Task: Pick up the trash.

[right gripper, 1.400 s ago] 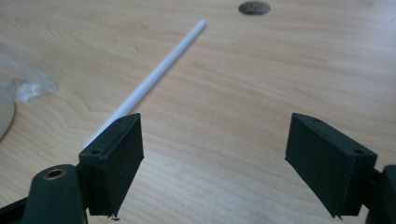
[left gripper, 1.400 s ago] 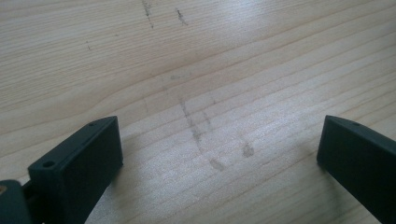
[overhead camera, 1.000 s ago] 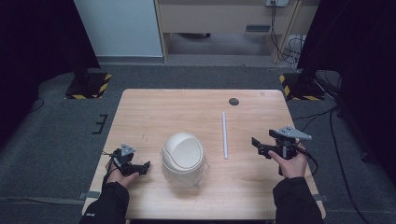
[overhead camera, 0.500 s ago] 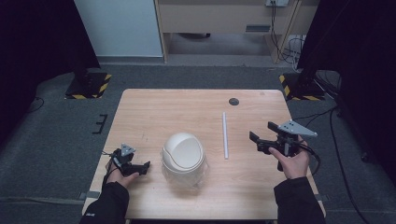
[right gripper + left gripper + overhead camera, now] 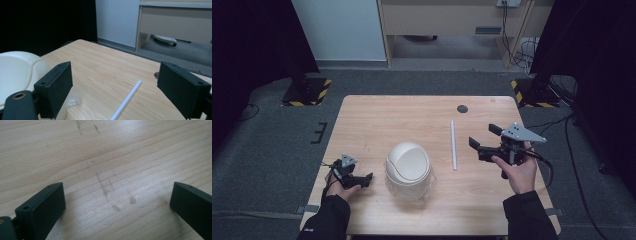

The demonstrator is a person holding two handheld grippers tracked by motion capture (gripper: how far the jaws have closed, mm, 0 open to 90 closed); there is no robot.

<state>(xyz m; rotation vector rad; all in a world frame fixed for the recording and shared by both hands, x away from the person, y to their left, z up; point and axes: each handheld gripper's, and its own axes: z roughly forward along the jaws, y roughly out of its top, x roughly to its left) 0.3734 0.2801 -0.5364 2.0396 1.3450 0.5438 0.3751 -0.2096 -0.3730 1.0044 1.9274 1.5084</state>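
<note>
Dark-curtained room, grey carpet, pale wooden table (image 5: 412, 115) at centre.

Item 1: white plastic straw (image 5: 453, 145), lying flat on the table's right half, lengthwise away from the person, with nothing on or against it. In the right gripper view it runs up from the bottom edge between the two jaws (image 5: 126, 101).

Item 2: right gripper (image 5: 482, 140), held above the table just right of the straw, jaws spread wide and holding nothing, pointed toward the straw.

Item 3: left gripper (image 5: 364, 178), low at the near left of the table beside the bin, jaws likewise wide apart and empty; bare wood lies between them (image 5: 117, 195).

Item 4: cream dome-lidded bin (image 5: 408, 162) with a swing flap, in a clear plastic wrapping, at the near centre, well apart from the straw.

Item 5: small dark round disc (image 5: 462, 108) near the far edge.

Handling note, by judgement: the step in hand is a reach for the straw. Lower the right gripper so one jaw passes each side of the straw near its middle, square across its length, tips almost on the wood. Close gently; a thin tube rolls or flattens easily.
</note>
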